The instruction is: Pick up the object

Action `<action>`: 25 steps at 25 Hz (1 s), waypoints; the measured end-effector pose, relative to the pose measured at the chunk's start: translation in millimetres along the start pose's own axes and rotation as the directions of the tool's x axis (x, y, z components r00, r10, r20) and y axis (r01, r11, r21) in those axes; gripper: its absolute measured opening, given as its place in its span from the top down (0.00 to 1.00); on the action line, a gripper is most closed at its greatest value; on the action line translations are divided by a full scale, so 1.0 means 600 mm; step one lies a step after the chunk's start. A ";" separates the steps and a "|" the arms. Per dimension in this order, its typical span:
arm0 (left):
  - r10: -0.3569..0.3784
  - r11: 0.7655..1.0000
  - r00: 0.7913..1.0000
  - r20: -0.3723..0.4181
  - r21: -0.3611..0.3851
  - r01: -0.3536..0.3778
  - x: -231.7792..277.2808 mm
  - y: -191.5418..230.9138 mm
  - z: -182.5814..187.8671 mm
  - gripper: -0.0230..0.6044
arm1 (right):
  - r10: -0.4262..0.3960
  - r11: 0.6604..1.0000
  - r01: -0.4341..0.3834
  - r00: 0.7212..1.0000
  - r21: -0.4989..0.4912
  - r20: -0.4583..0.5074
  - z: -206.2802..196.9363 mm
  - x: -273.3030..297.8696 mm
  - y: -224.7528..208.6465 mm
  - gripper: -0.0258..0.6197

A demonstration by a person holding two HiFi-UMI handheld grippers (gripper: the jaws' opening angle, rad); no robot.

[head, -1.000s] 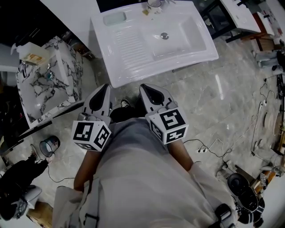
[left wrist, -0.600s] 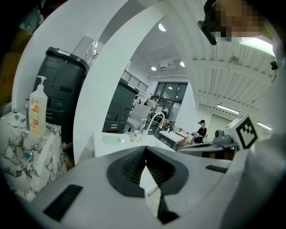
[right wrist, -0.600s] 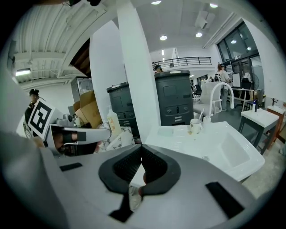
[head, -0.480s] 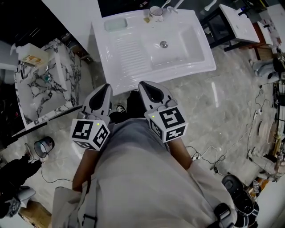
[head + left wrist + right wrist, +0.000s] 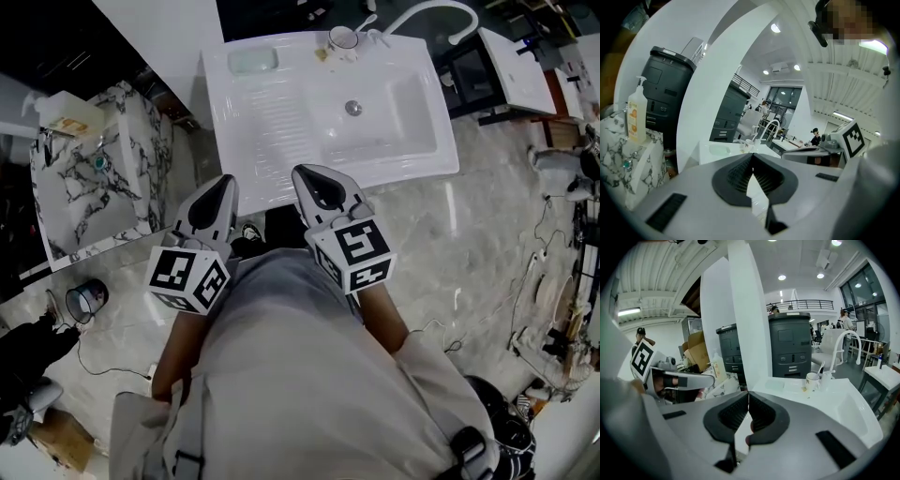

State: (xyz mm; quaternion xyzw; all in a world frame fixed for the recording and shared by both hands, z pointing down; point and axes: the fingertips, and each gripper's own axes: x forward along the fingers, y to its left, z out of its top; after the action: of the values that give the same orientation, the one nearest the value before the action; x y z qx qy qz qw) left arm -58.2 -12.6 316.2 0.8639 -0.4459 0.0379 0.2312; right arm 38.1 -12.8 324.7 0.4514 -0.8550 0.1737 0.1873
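White ceramic sink [image 5: 272,122] straight ahead, at the far side of the scene. Status: nothing picked up yet, and no sign of a reach.

Left hand-held gripper [image 5: 221,187]: jaws fully together, empty. Right hand-held gripper [image 5: 309,180]: same, closed tight on nothing. Both low and near the body, side by side, just short of the sink's near rim and pointing toward it.

Likely target: small cup [image 5: 343,37] on the sink's far edge, just left of the faucet [image 5: 427,11] base. Guess only, since no specific object is named in the task. Other candidate: pale green soap bar [image 5: 251,61] in the far-left corner recess. Both untouched and well apart from either gripper.

Off to the left: marble-pattern basin [image 5: 94,178] with a pump bottle [image 5: 636,115] on top. Probably not relevant.

Remaining, by my read: pretty much everything.
- Open one pair of jaws.
- Reach across the sink to the far edge.
- Close on the cup and lift clear.

Right side nearer the cup, so probably the better pick. Possible trouble: faucet neck crowding the approach, plus a slick glazed cup wall.
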 end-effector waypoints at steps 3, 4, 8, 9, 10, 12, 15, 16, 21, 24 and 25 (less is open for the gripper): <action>0.002 1.000 1.000 0.000 -0.011 -0.002 0.016 0.004 0.003 0.96 | 0.009 1.000 -0.009 1.000 -0.021 -0.007 0.009 0.011 -0.018 0.94; 0.004 1.000 1.000 0.000 -0.016 -0.004 0.021 0.005 0.004 0.96 | 0.012 1.000 -0.013 1.000 -0.028 -0.009 0.013 0.014 -0.024 0.94; 0.018 0.999 1.000 0.002 -0.028 -0.017 0.041 0.014 0.011 0.96 | 0.019 0.999 -0.020 1.000 -0.051 -0.020 0.027 0.031 -0.048 0.94; 0.021 0.999 1.000 0.003 -0.031 -0.021 0.046 0.017 0.013 0.96 | 0.020 0.998 -0.021 1.000 -0.056 -0.022 0.030 0.035 -0.053 0.94; 0.025 0.999 1.000 0.004 -0.035 -0.025 0.051 0.019 0.015 0.96 | 0.021 0.998 -0.022 0.999 -0.061 -0.025 0.033 0.040 -0.059 0.94; 0.037 0.999 0.999 0.004 -0.038 -0.037 0.059 0.025 0.017 0.96 | 0.025 0.997 -0.027 0.999 -0.071 -0.028 0.038 0.048 -0.069 0.94; 0.047 0.998 0.999 0.004 -0.048 -0.046 0.072 0.032 0.019 0.96 | 0.034 0.996 -0.037 0.999 -0.083 -0.037 0.045 0.061 -0.083 0.94; 0.049 0.997 0.999 0.004 -0.052 -0.048 0.075 0.033 0.020 0.96 | 0.037 0.995 -0.041 0.998 -0.088 -0.040 0.046 0.066 -0.086 0.94; 0.063 0.996 0.998 0.002 -0.058 -0.063 0.094 0.041 0.023 0.96 | 0.045 0.992 -0.051 0.998 -0.115 -0.047 0.055 0.088 -0.107 0.94; 0.090 0.994 0.996 0.007 -0.060 -0.089 0.102 0.051 0.026 0.96 | 0.053 0.992 -0.059 0.997 -0.115 -0.054 0.059 0.099 -0.116 0.94; 0.097 0.993 0.995 0.008 -0.061 -0.097 0.105 0.055 0.028 0.96 | 0.053 0.992 -0.059 0.997 -0.115 -0.056 0.060 0.103 -0.120 0.94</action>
State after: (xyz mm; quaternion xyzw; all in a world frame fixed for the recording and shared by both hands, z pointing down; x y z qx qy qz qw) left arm -48.7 -83.3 330.5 0.8340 -0.4895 0.0306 0.2527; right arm 60.0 -111.9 331.9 0.4107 -0.8708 0.1404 0.2309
